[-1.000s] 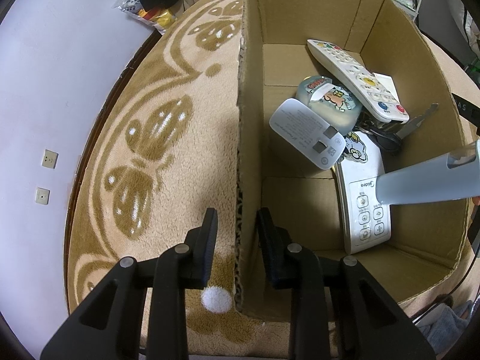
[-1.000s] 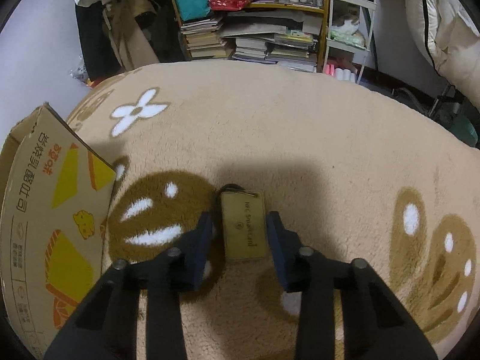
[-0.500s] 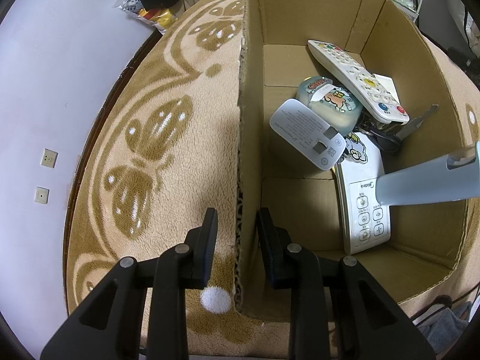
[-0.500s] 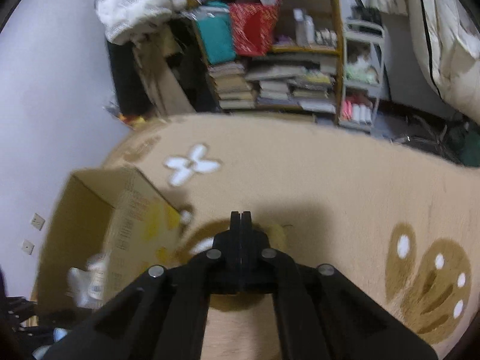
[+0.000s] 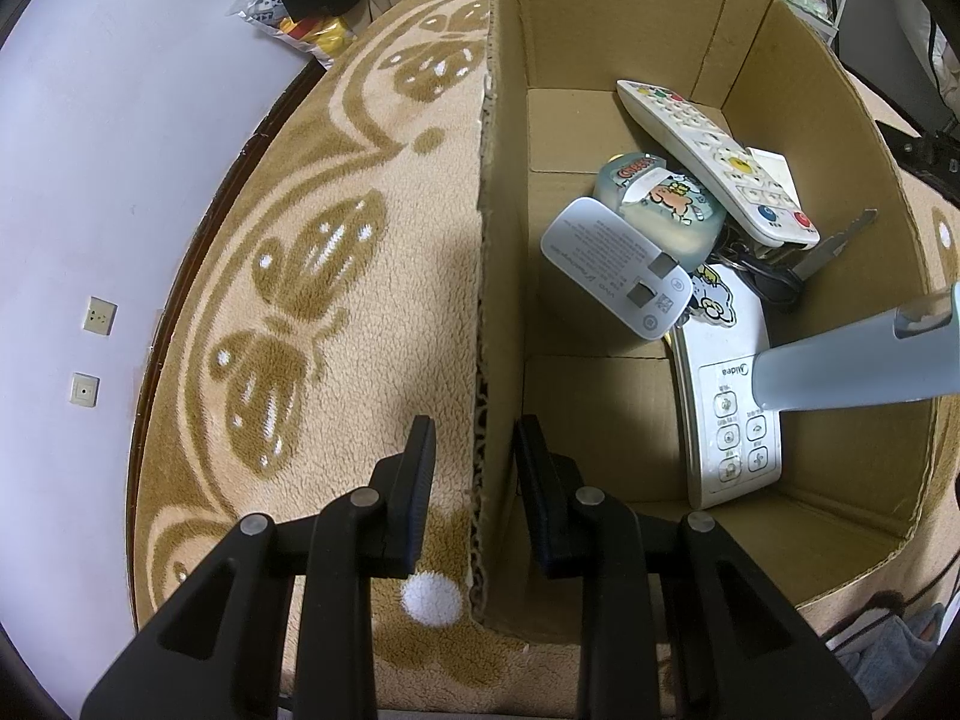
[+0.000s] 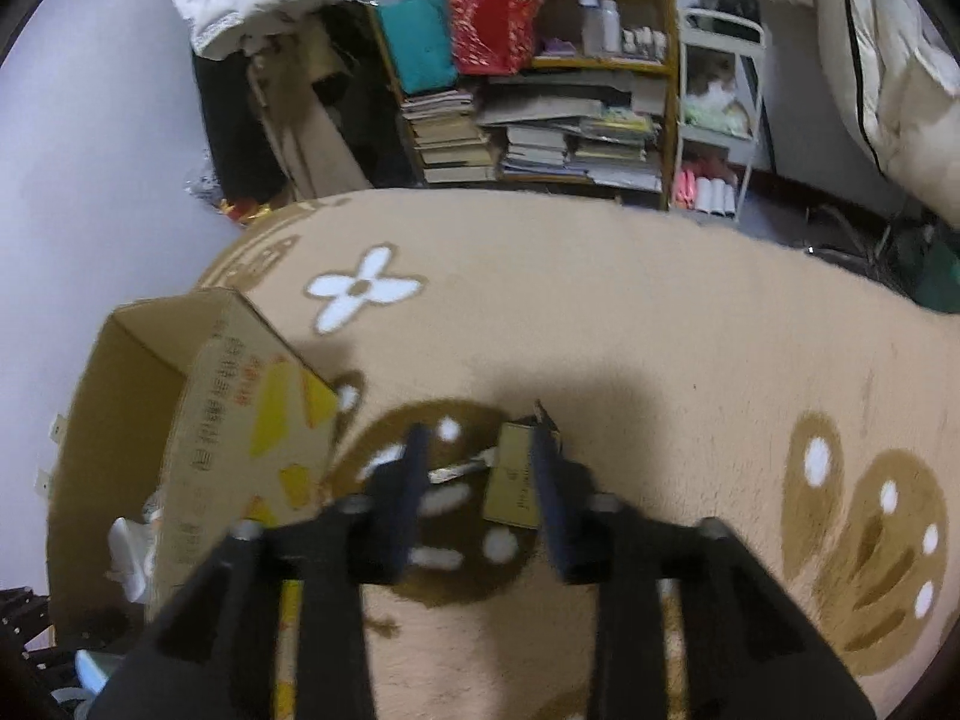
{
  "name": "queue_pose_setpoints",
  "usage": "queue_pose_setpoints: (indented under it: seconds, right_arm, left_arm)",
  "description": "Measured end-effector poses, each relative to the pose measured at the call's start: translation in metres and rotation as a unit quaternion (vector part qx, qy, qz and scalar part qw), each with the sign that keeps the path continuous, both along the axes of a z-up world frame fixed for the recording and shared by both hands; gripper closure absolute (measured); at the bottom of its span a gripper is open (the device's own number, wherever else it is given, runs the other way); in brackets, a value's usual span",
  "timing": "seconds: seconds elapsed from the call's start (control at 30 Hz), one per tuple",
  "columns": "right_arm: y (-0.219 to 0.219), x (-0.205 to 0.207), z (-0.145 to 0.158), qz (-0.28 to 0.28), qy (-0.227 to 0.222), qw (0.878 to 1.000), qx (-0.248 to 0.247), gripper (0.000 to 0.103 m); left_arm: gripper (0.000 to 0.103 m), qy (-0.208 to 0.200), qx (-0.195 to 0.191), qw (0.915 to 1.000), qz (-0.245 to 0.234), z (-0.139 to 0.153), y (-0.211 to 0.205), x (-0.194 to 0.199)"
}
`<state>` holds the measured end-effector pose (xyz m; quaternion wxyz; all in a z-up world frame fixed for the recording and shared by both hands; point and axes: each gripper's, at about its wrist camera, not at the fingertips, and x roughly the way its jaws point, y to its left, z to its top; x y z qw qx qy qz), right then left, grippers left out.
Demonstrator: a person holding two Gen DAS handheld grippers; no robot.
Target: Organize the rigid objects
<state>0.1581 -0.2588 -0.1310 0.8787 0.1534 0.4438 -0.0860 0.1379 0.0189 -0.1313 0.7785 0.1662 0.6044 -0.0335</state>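
Note:
The open cardboard box [image 5: 606, 18] stands on the patterned carpet [image 5: 336, 276]. Inside lie a long white remote [image 5: 714, 162], a flat white adapter [image 5: 618, 270], a stickered pale case [image 5: 660, 204], a white Midea remote [image 5: 726, 402] and dark keys [image 5: 774, 276]. My left gripper [image 5: 477, 468] is open, one finger on each side of the box's near wall. My right gripper [image 6: 480, 480] is open above the carpet, right of the box [image 6: 240, 420]. A tan key tag [image 6: 510, 486] with a key [image 6: 462, 471] shows between the fingers, close to the right one; whether it touches the carpet I cannot tell.
A pale blue handle [image 5: 858, 366] reaches into the box from the right. A bookshelf [image 6: 540, 120] with stacked books and a white rack [image 6: 720, 120] stand beyond the carpet. A snack bag [image 5: 300, 24] lies by the wall, and grey cloth [image 5: 888, 642] by the box.
The right gripper closed around the tan tag, rose and swung toward the box, and now stands open again with the tag loose between its fingers. The left gripper has not moved.

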Motion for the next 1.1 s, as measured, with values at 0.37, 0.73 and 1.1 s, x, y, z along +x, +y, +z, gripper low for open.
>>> queue_pose_setpoints:
  seconds: [0.37,0.73,1.1]
  right_arm:
    - [-0.006,0.013,-0.054,0.016,0.044,0.999,0.022,0.066]
    - [0.001,0.008,-0.039,0.015,0.028,0.999,-0.01,0.08]
    - [0.017,0.006,-0.017,0.031,0.006,0.999,-0.044,0.098]
  left_arm:
    - [0.076,-0.001,0.001,1.0,-0.001,0.0,0.0,0.001]
    - [0.076,0.0,0.0,1.0,0.0,0.0,0.001,0.001]
    - [0.075,0.0,-0.001,1.0,0.0,0.0,0.001,0.001]
